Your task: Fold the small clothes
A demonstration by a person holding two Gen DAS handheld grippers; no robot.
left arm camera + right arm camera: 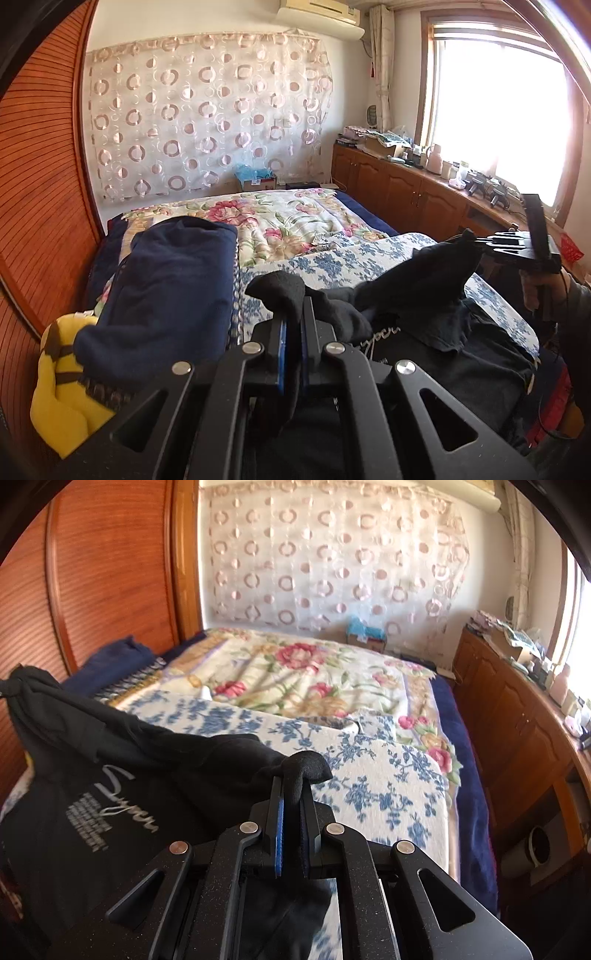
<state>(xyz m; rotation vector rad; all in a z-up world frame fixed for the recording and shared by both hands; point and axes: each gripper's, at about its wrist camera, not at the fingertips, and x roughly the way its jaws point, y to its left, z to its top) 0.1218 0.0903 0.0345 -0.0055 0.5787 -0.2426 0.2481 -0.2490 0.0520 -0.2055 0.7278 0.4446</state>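
Now my left tongs (293, 314) are clenched on one bunched edge of the black shirt (424, 291), and my right tongs (295, 794) pinch another edge of it. Between them the shirt hangs slack above the blue-flowered cloth (369, 786), its white lettering (122, 805) showing at the left. A navy bundle (166, 288) lies far left.

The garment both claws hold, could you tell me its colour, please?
Black, with pale lettering; clearest in the right wrist view.

both tongs (293, 325) (293, 797) clamped, raised
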